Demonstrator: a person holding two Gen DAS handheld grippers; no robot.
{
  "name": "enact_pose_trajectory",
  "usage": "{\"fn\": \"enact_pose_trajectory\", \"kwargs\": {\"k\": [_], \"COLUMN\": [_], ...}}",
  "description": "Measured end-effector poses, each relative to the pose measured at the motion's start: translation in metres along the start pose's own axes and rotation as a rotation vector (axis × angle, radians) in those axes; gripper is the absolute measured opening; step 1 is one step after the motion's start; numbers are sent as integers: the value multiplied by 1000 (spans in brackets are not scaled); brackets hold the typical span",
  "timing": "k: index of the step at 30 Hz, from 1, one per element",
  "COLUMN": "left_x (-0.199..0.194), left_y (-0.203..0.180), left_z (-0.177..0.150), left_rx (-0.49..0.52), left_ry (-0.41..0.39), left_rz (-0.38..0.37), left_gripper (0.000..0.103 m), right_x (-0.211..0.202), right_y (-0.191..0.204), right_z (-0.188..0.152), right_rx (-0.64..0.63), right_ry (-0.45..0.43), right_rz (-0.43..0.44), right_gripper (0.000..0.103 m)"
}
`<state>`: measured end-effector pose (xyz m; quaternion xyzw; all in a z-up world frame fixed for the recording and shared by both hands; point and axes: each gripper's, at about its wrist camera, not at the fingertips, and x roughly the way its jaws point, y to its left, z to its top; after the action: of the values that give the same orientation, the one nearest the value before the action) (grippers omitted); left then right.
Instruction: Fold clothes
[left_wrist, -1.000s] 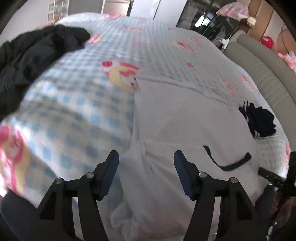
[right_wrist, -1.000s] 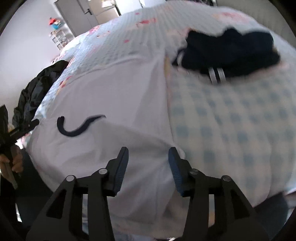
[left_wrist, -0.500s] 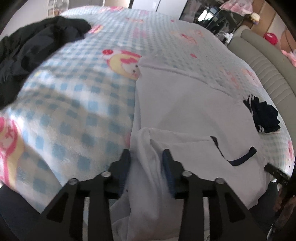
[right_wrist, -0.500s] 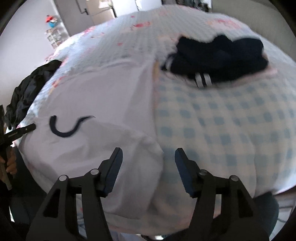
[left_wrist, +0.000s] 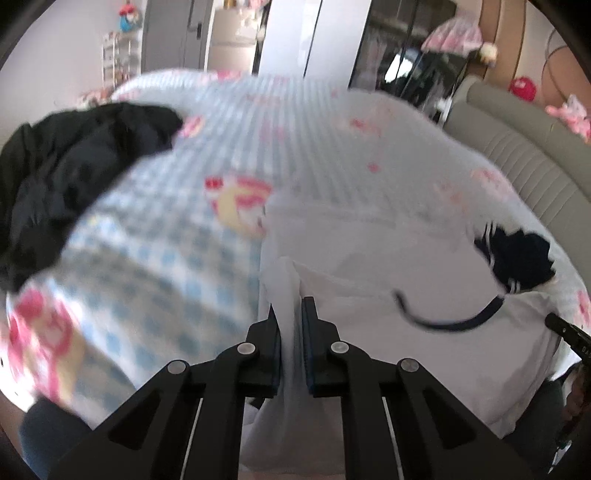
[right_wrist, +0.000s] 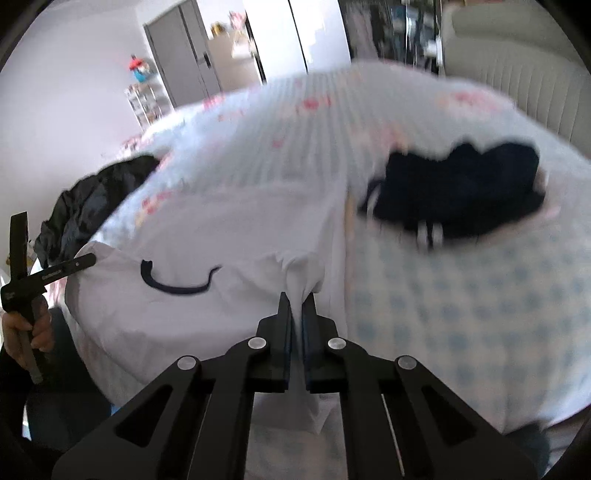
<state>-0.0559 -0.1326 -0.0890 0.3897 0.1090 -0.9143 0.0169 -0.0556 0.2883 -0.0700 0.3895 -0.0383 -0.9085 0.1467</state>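
Observation:
A white garment (left_wrist: 388, 258) with a dark navy neck trim (left_wrist: 443, 325) lies spread on the checked bed cover. My left gripper (left_wrist: 290, 314) is shut on a bunched fold at the garment's near left side. My right gripper (right_wrist: 296, 304) is shut on a bunched fold at its near right side. The garment (right_wrist: 221, 229) and its trim (right_wrist: 177, 286) also show in the right wrist view. Both folds are lifted slightly off the bed. The left gripper (right_wrist: 86, 260) shows at the left edge of the right wrist view.
A black clothes pile (left_wrist: 70, 177) lies at the far left of the bed. A folded navy garment with white stripes (right_wrist: 461, 195) lies right of the white one. The blue checked bed cover (left_wrist: 155, 266) has pink prints. A padded beige headboard (left_wrist: 524, 162) stands at the right.
Both grippers have closed on the white garment's near corners and started lifting them. One second ago both were open over the cloth. The views have tilted upward.

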Motion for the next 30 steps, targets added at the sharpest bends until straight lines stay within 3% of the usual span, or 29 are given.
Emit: {"fn": "enact_pose_trajectory", "kwargs": {"k": [2, 6, 8, 10, 13, 16, 19, 21, 25, 28, 30], "left_x": [24, 83, 77, 55, 23, 6, 6, 13, 33, 40, 36], "left_y": [6, 13, 12, 14, 12, -5, -39, -65, -85, -79, -61], "left_z": [-4, -29, -27, -17, -9, -15, -32, -49, -76, -80, -77], "left_rx": [-9, -1, 0, -17, -32, -39, -5, 45, 91, 136, 80], "left_ry": [56, 247, 239, 177, 83, 66, 90, 114, 171, 214, 233], "left_rz": [1, 38, 46, 65, 59, -41, -167, -189, -120, -47, -7], "left_gripper": [10, 14, 16, 29, 30, 30, 30, 30, 32, 33, 29], "right_x": [14, 86, 97, 87, 67, 45, 36, 38, 66, 87, 95], "right_y": [-6, -33, -37, -35, -30, -20, 8, 37, 93, 99, 94], "right_z": [6, -18, -26, -21, -8, 1, 3, 1, -22, -41, -50], "right_rx": [26, 140, 168, 179, 182, 242, 235, 173, 15, -10, 3], "right_ry": [12, 216, 239, 215, 187, 146, 110, 105, 192, 239, 258], "right_rz": [4, 10, 5, -8, -62, -99, -15, 36, 113, 97, 90], "right_gripper": [3, 4, 3, 12, 17, 21, 21, 21, 21, 20, 14]}}
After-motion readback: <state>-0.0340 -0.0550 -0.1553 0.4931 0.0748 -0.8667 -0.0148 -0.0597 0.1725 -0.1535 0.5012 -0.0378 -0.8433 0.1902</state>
